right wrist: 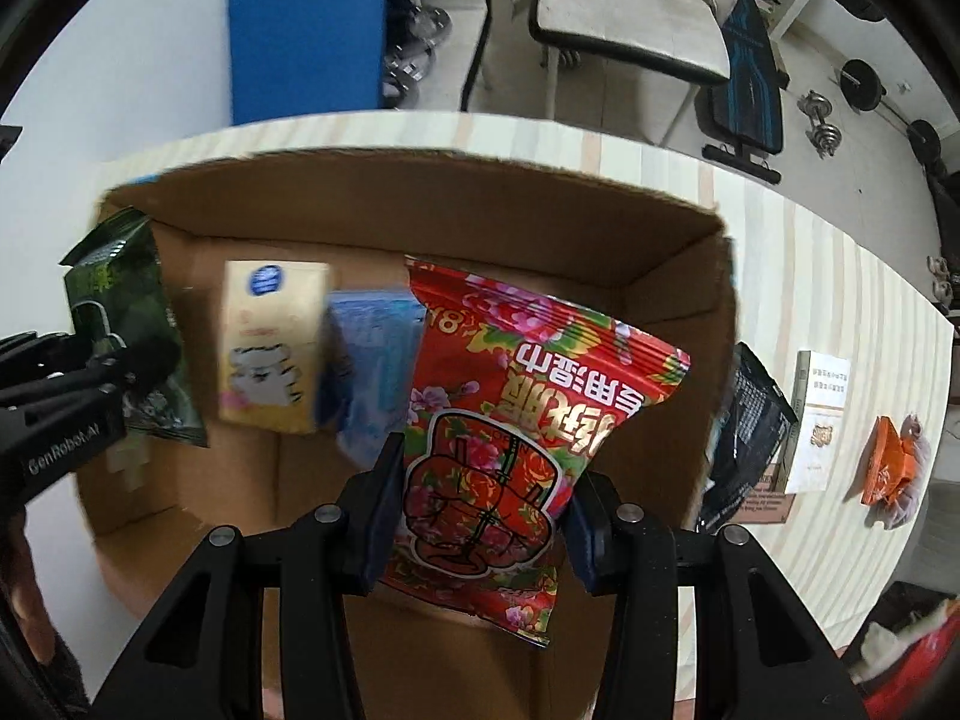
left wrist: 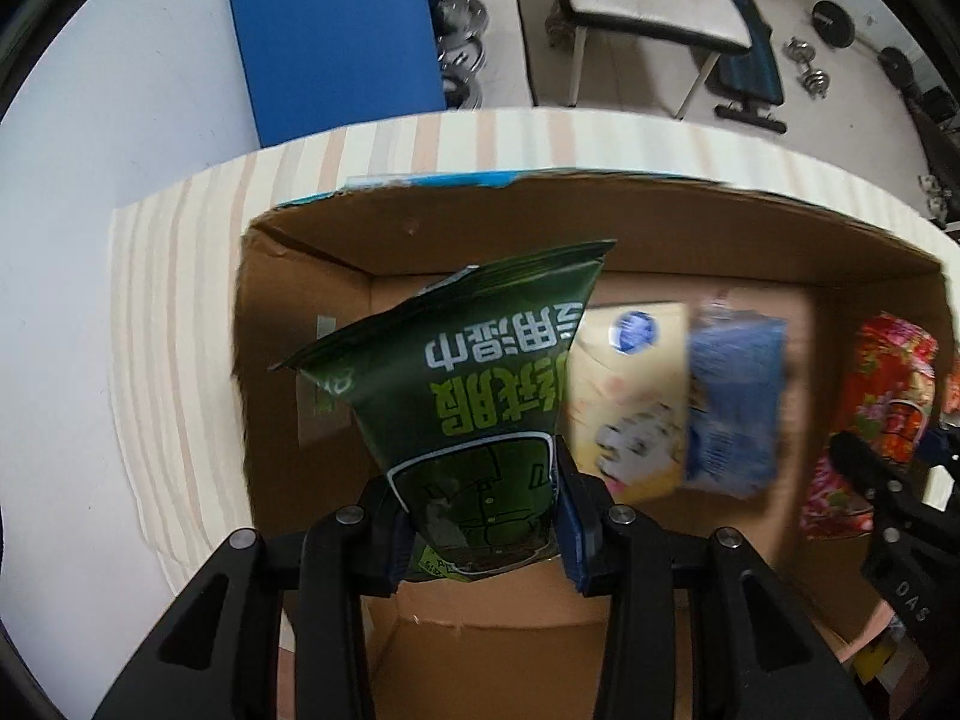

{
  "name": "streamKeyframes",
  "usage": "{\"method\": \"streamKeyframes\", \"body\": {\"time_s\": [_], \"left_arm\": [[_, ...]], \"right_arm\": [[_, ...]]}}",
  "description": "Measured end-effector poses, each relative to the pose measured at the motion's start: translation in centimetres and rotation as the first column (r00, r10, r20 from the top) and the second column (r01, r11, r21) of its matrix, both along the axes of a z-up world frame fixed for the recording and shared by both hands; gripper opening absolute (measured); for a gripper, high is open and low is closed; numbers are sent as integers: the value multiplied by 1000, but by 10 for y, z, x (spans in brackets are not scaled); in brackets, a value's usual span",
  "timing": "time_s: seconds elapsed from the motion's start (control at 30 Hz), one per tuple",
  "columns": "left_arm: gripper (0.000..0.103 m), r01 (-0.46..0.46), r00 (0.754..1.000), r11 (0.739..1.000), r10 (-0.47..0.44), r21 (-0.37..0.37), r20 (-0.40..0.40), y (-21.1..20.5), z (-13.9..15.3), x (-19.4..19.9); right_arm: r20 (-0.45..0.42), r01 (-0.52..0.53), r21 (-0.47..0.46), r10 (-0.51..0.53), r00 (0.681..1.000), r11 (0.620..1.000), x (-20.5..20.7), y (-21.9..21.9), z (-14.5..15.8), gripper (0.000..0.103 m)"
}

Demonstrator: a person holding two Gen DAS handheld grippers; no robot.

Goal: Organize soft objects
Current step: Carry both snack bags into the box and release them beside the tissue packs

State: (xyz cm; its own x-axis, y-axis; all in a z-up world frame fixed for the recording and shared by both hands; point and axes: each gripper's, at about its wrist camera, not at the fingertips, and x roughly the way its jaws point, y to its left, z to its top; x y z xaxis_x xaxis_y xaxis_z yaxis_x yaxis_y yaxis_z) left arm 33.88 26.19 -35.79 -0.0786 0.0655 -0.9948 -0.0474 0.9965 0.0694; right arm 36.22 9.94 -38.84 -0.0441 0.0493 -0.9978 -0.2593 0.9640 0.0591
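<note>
My left gripper (left wrist: 483, 531) is shut on a dark green wet-wipe pack (left wrist: 474, 396) and holds it over the left part of an open cardboard box (left wrist: 480, 228). My right gripper (right wrist: 480, 516) is shut on a red flowered wet-wipe pack (right wrist: 516, 408) and holds it over the right part of the same box (right wrist: 420, 210). Inside the box stand a cream pack with a cartoon tiger (left wrist: 630, 402) and a blue pack (left wrist: 738, 402). The red pack also shows in the left wrist view (left wrist: 870, 408), the green one in the right wrist view (right wrist: 129, 324).
The box sits on a striped cloth (right wrist: 810, 312) on a white table. Right of the box lie a black pack (right wrist: 750, 432), a white carton (right wrist: 816, 420) and an orange packet (right wrist: 888, 468). A blue board (left wrist: 336, 36), a chair (right wrist: 630, 6) and dumbbells (right wrist: 822, 126) stand beyond the table.
</note>
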Motion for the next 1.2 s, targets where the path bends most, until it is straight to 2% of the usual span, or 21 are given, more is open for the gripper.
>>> {"method": "streamKeyframes", "body": {"time_s": [0.1,0.27,0.3,0.33,0.43,0.53,0.6,0.63,0.67,0.7,0.77,0.83,1.0,1.2], "left_arm": [[36,6,1000,1000,-6,-7,-23,4,-12,6],[37,4,1000,1000,-5,-15,-28,8,-16,15],[40,-12,999,1000,12,-24,-33,10,-14,16],[41,-27,999,999,25,-40,-36,11,-13,18],[47,-49,999,997,48,-54,-23,14,-7,20],[52,-48,999,997,47,-62,-13,14,-2,18],[72,-49,999,996,49,-71,0,13,4,14],[77,-48,999,996,49,-74,5,12,4,17],[87,-48,999,996,49,-74,15,11,8,14],[90,-46,999,996,48,-73,26,11,10,13],[92,-44,997,997,47,-67,58,9,19,2],[95,-39,996,997,43,-61,73,8,23,-5],[95,-70,987,994,81,-82,137,10,38,-30],[95,-92,967,994,104,-63,232,4,59,-68]], "right_arm": [[-12,6,-30,-6,1000,1000,8,0,-19,49],[6,10,-81,-10,1000,997,16,3,-29,49],[9,10,-90,-9,1000,996,18,3,-29,51],[6,13,-93,-12,1000,996,20,3,-29,53],[9,35,-77,-34,999,996,24,1,-24,79],[16,50,-71,-49,999,996,27,2,-16,81],[17,58,-59,-57,998,997,25,1,-12,81],[16,60,-57,-59,998,997,24,2,-11,81],[17,63,-56,-62,998,996,23,3,-9,85],[16,66,-52,-65,998,996,23,3,-8,89],[13,70,-39,-69,998,997,18,4,-5,99],[12,83,-17,-83,996,996,12,3,-2,103],[32,110,8,-110,993,994,-5,-2,7,103],[82,114,47,-118,990,992,-36,-8,24,103]]}}
